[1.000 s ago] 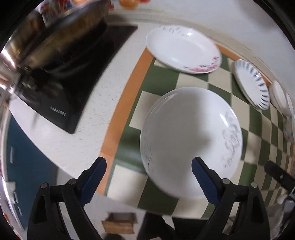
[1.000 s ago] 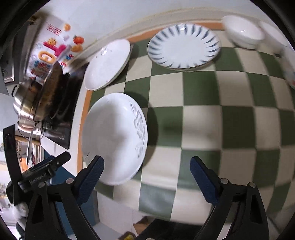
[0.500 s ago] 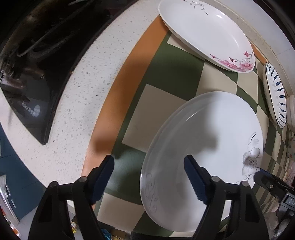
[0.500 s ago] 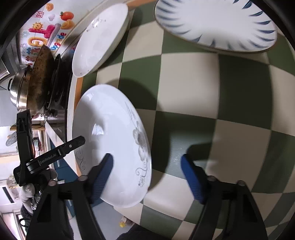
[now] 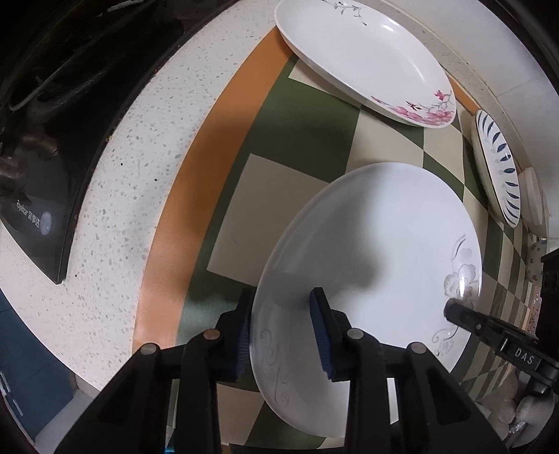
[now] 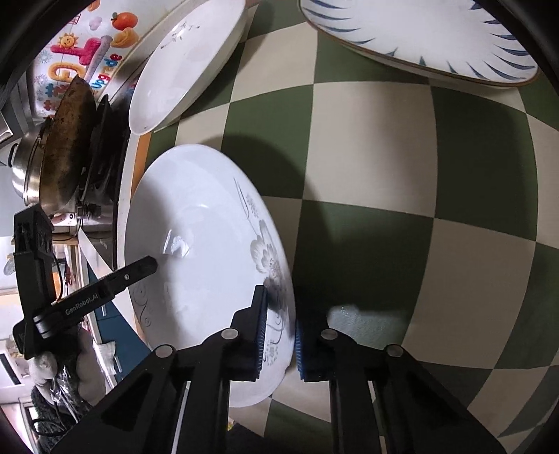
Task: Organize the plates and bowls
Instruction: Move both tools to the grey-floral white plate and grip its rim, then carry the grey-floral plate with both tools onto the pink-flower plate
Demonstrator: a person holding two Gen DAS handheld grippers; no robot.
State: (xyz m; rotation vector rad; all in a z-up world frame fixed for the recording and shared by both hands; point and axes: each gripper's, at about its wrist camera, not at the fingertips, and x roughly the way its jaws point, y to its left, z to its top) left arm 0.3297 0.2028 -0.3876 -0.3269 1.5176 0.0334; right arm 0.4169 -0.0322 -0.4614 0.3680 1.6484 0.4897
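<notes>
Checkered mat point(image 5: 272, 209), fingers point(image 5: 323, 331) pinching plate point(image 5: 377, 244).

White grey-flowered plate point(image 5: 377, 244) at 5 o'clock; pink-blossom plate point(image 5: 363, 59) at 1; blue-leaf plate point(image 5: 498, 167) at 3.

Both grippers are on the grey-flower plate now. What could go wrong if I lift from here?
1. The left gripper and right gripper each pinch only the rim of the grey-flower plate on opposite sides; glazed rims may slip if the hands drift apart or twist.
2. The pink-flower plate and blue-leaf plate lie nearby; a low swing could clip them.
</notes>
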